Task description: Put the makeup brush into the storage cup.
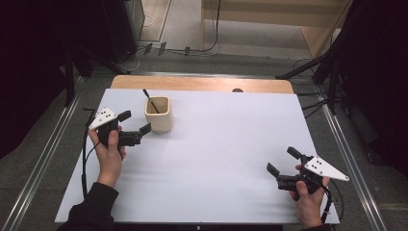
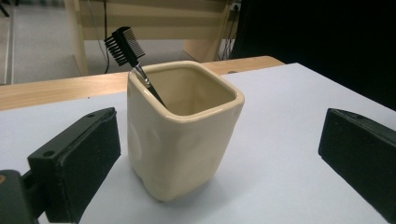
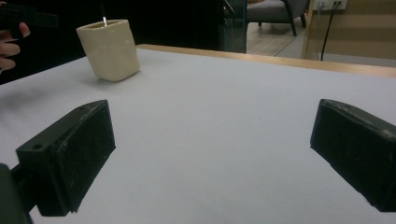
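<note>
Cup [image 1: 158, 114] on sheet [image 1: 216, 159], just ahead of left gripper [image 1: 134, 122], off-centre toward its left jaw, touching neither jaw
Brush [image 2: 125, 45] stands in cup, leaning on far rim, head above it
Right gripper [image 1: 284, 160] well apart from cup; bare sheet between its jaws
Table edge [image 1: 202, 83] behind cup
</note>
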`<action>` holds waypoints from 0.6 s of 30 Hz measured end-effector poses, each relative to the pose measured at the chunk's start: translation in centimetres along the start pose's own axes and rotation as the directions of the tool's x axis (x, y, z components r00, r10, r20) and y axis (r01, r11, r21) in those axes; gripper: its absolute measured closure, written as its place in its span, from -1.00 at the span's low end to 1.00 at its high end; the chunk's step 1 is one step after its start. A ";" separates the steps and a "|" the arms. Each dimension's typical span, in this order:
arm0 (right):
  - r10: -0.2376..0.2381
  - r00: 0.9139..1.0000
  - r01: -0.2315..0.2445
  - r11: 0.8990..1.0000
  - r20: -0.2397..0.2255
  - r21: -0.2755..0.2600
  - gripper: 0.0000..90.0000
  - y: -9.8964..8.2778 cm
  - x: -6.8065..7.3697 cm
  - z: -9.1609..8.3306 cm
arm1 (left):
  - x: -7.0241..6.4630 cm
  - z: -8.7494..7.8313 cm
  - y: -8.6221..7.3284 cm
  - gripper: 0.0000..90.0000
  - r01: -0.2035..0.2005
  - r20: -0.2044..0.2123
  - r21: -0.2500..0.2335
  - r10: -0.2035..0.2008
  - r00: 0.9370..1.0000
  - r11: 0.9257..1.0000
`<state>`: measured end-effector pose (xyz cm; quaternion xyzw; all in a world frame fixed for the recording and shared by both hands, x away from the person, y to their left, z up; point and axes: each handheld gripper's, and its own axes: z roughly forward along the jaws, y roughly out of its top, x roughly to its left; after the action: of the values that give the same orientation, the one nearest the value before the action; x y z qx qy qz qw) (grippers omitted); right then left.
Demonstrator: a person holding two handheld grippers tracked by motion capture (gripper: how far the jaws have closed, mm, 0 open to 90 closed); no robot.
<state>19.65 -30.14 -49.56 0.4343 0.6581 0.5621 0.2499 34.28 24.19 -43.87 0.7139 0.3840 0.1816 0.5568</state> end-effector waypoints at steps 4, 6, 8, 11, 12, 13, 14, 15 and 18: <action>-0.002 1.000 0.002 1.000 -0.001 -0.001 -0.99 0.0 0.0 0.0 | -0.1 -0.4 -0.3 -1.00 0.004 0.000 0.001 -0.004 1.000 1.000; 0.000 1.000 0.000 1.000 0.000 -0.001 -0.99 0.0 0.0 0.0 | -0.1 -0.5 -0.5 -1.00 0.005 0.000 -0.001 -0.005 1.000 1.000; -0.005 1.000 0.005 1.000 -0.001 -0.001 -0.99 0.0 0.0 0.0 | -0.1 -0.8 -0.8 -1.00 0.015 -0.013 0.011 -0.015 1.000 1.000; -0.002 1.000 0.002 1.000 0.001 0.001 -0.99 0.0 0.0 0.0 | -0.1 -1.0 -1.0 -1.00 0.019 -0.016 0.005 -0.018 1.000 1.000; -0.002 1.000 0.002 1.000 0.001 0.000 -0.99 0.0 0.0 0.0 | 0.0 -1.2 -1.3 -1.00 0.029 -0.017 0.002 -0.029 0.999 1.000; -0.002 1.000 0.002 1.000 0.002 0.001 -0.99 0.0 0.0 0.0 | 0.0 -1.3 -1.4 -1.00 0.029 -0.015 0.001 -0.029 0.999 1.000; -0.002 1.000 0.002 1.000 0.001 0.000 -0.99 0.0 0.0 0.0 | -0.1 -1.4 -1.5 -1.00 0.031 -0.014 0.000 -0.031 0.999 1.000; -0.002 1.000 0.002 1.000 0.001 0.000 -0.99 0.0 0.0 0.0 | -0.1 -1.4 -1.5 -1.00 0.031 -0.014 0.000 -0.031 0.999 1.000; -0.002 1.000 0.002 1.000 0.001 0.000 -0.99 0.0 0.0 0.0 | -0.3 -1.8 -1.8 -1.00 0.028 -0.013 -0.006 -0.028 1.000 1.000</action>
<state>19.67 -30.12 -49.57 0.4338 0.6584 0.5616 0.2508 32.22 25.36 -44.93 0.7056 0.3969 0.1796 0.5588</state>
